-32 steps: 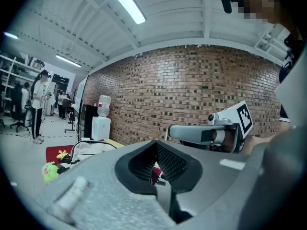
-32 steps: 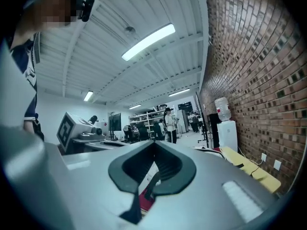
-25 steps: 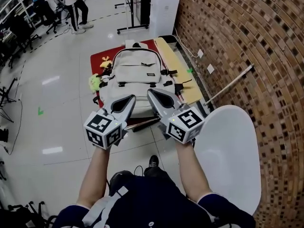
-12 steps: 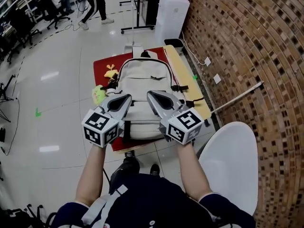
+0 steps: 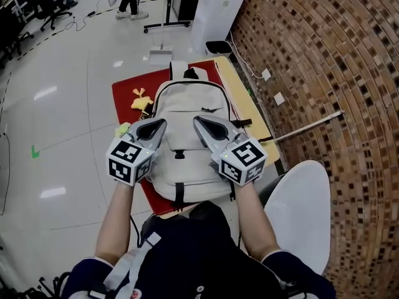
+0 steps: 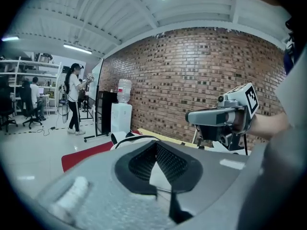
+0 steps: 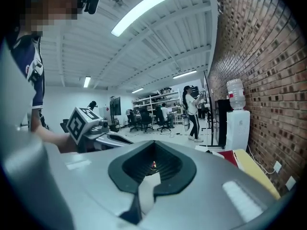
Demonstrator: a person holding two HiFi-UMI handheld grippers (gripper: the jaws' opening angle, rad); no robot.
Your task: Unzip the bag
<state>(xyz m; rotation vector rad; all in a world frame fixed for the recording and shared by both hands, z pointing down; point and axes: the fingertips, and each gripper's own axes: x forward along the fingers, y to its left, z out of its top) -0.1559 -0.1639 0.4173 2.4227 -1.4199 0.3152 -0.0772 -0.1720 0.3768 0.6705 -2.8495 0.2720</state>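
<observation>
Head view looks steeply down onto the backpack [image 5: 186, 104]; both gripper views face nearly level, sharing the brick wall [image 6: 201, 75].

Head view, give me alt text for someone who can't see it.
A person holds the left gripper and right gripper, both shut, over a beige backpack lying on a red mat. A brick wall and white chair are at right.

A red mat [image 5: 128, 92] lies on the glossy floor [image 5: 62, 104] at centre, with a yellow plush toy [image 5: 140, 99] on its left part, a yellow board [image 5: 244, 99] along its right edge, a white appliance [image 5: 215, 14] above, a brick wall [image 5: 336, 73] at right and a white chair [image 5: 299, 217] at lower right.
</observation>
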